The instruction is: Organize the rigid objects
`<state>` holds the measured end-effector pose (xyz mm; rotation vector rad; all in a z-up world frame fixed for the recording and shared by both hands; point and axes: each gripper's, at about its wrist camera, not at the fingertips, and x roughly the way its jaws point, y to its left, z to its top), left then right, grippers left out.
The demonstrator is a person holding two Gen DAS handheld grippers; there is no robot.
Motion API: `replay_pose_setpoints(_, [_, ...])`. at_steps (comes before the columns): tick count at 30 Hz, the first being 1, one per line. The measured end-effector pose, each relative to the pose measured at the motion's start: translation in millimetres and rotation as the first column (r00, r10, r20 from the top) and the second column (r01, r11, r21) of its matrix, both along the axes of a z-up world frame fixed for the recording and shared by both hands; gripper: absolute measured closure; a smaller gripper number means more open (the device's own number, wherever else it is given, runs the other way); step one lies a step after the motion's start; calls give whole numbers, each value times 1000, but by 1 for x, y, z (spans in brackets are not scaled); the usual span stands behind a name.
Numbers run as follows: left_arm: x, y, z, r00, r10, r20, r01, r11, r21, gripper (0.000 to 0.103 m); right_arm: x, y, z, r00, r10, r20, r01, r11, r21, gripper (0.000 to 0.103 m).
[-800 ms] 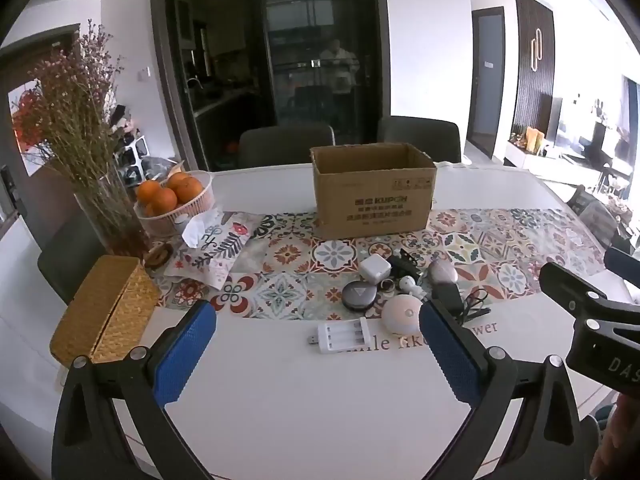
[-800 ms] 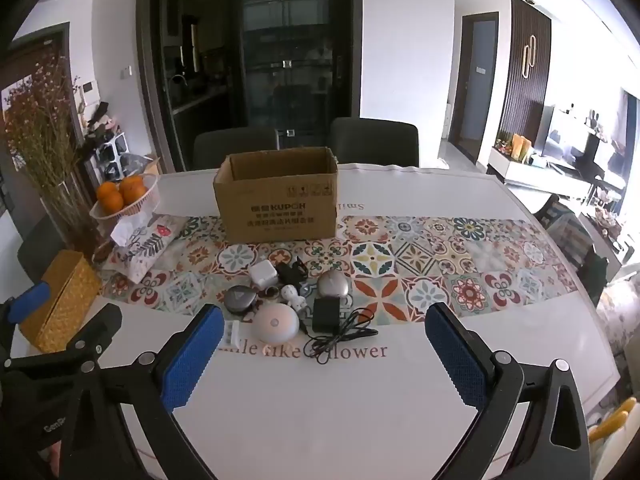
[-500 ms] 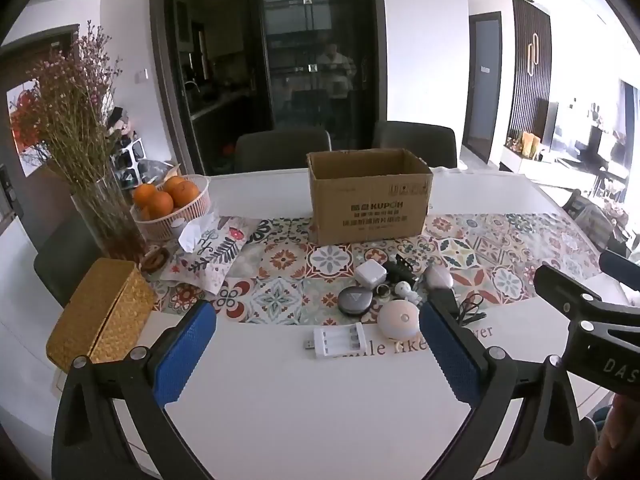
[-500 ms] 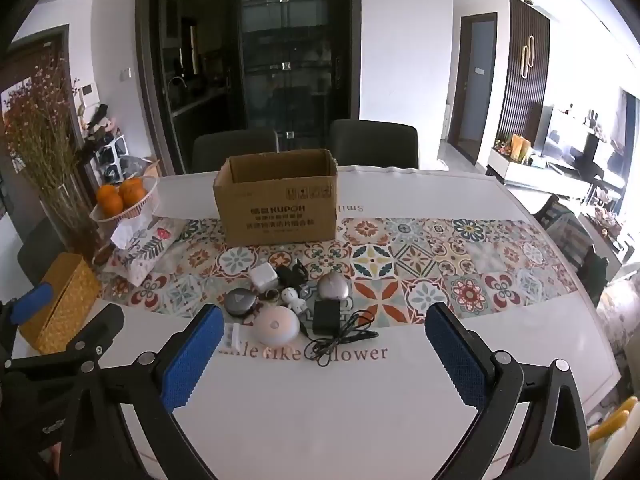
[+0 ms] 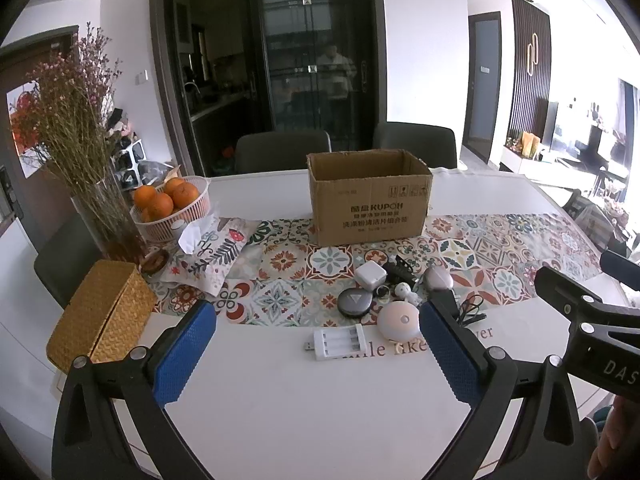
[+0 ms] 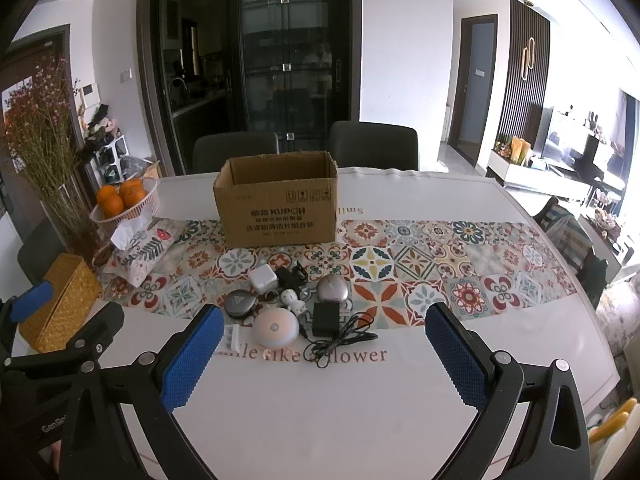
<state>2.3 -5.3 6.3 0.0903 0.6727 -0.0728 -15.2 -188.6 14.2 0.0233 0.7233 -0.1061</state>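
A cluster of small rigid objects lies at the near edge of the patterned table runner [image 6: 400, 264], in front of an open cardboard box [image 6: 276, 208] that stands upright on the runner's far side. The cluster comprises a white charger cube [image 6: 262, 278], a dark round disc [image 6: 239, 303], a silver oval mouse [image 6: 332, 289], a small white figurine [image 6: 291, 300], a black power adapter [image 6: 326, 318] with its coiled cable [image 6: 340, 340], a pale round dome light [image 6: 275, 330] and, on the bare white table [image 6: 320, 408], a white battery charger [image 5: 338, 342]. The left gripper [image 5: 316, 354] and the right gripper [image 6: 324, 360] hover above the table's near side, jaws spread wide and empty. At the left stand a basket of oranges [image 5: 172, 210], a vase of dried flowers [image 5: 104, 216], a fabric tissue pouch [image 5: 212, 250] and a woven box [image 5: 100, 316].
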Motion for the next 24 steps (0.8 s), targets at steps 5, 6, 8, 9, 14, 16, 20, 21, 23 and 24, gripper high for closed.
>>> replay_pose_setpoints(5, [1,0,1,1000,1,-1,-1,1000,-1,0,1,-1,3,1000,0,1,0,1000,1,1])
replay_pose_setpoints(6, [0,0,0,1000,0,-1,0,1000,-1,0,1,-1,4,1000,1,1,-1,1000,1,1])
replay_pose_setpoints(8, [0,0,0,1000,0,-1,0,1000,-1,0,1,-1,4,1000,0,1,0,1000,1,1])
replay_pose_setpoints(9, [-1,0,0,1000,0,0,0,1000,-1,0,1,-2,4,1000,1,1,-1,1000,1,1])
replay_pose_setpoints(14, [-1,0,-1,1000,1,2,-1,1000,-1,0,1,-2,4,1000,1,2,-1,1000,0,1])
replay_pose_setpoints(16, [-1,1,-1,1000,0,2,0,1000,-1,0,1,-1,4,1000,1,2,-1,1000,1,1])
replay_pose_setpoints(20, [-1,1,-1,1000,-1,2,1,1000,-1,0,1,-1,4,1000,1,2,-1,1000,1,1])
replay_pose_setpoints(21, [-1,1,-2,1000,-2,2,2,1000,-2,0,1,-1,3,1000,0,3,0,1000,1,1])
replay_pose_setpoints(23, [-2,1,-2,1000,-1,2,1,1000,-1,0,1,-1,3,1000,0,3,0,1000,0,1])
replay_pose_setpoints(24, [-2,1,-2,1000,-1,2,1,1000,-1,0,1,-1,3,1000,0,4,0,1000,1,1])
